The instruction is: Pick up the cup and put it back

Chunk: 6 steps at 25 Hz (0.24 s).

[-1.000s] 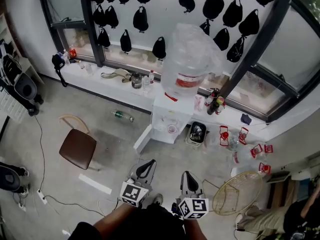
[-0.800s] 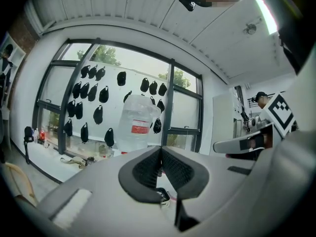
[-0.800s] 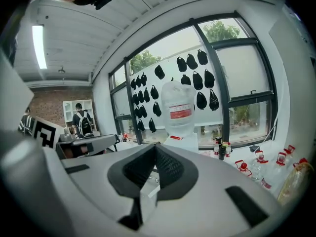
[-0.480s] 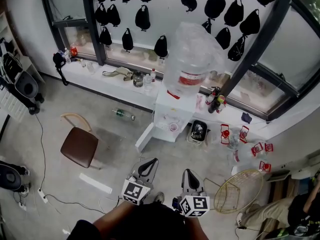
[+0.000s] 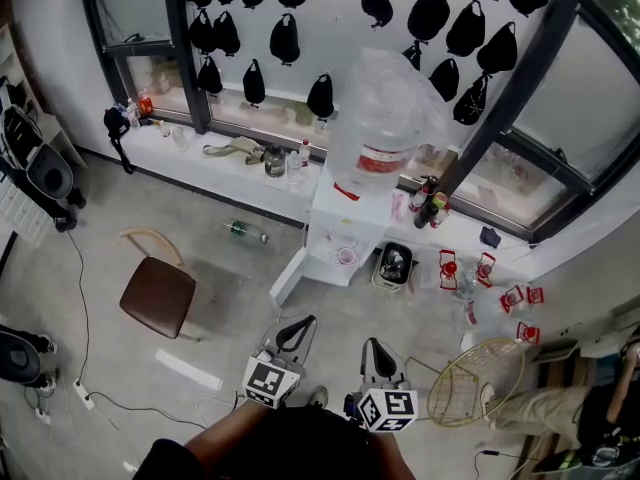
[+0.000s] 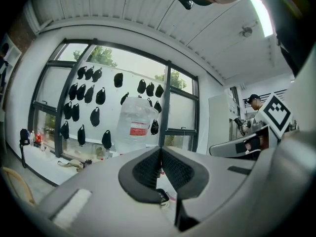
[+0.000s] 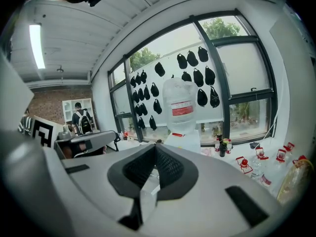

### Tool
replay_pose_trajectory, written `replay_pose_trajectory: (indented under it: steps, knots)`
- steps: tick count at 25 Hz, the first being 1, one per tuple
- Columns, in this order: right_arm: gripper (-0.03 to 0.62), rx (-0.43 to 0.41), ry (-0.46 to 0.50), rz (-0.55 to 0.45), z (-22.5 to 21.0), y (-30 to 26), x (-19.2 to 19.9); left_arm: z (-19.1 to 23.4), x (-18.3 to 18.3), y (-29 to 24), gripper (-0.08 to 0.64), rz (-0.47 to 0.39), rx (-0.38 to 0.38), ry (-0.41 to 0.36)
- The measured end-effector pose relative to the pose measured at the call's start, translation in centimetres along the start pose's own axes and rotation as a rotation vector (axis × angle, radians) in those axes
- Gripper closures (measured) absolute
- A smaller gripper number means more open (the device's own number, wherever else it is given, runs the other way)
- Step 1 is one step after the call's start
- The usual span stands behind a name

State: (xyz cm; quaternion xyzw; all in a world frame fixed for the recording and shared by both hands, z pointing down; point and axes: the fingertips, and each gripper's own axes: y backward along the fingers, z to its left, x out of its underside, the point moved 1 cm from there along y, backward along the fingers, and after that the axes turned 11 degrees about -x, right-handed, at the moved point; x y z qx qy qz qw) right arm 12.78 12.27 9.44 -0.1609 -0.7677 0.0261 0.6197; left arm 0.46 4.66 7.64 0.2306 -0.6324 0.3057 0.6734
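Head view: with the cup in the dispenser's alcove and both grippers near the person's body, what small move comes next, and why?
Likely a step toward the water dispenser. The cup stands in its alcove, well beyond both grippers; the left gripper and right gripper are held close to the body, jaws shut and empty.

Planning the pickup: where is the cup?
Head view, centre: the cup sits in the white water dispenser's recess, under the big bottle, left of the dark bin.

Grey left gripper (image 5: pixel 292 333), right gripper (image 5: pixel 376 356); black ribbed fingers (image 6: pixel 146 170); white marker cubes (image 5: pixel 268 383); black top (image 5: pixel 290 450).
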Motion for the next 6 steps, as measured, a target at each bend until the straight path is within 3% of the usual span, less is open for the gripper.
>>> replay_pose_trajectory:
  steps: [6]
  knots:
    - [0.597,-0.001,-0.010,0.013,0.26,-0.30,0.52,0.51,0.10,0.12,0.554,-0.003,0.001,0.005]
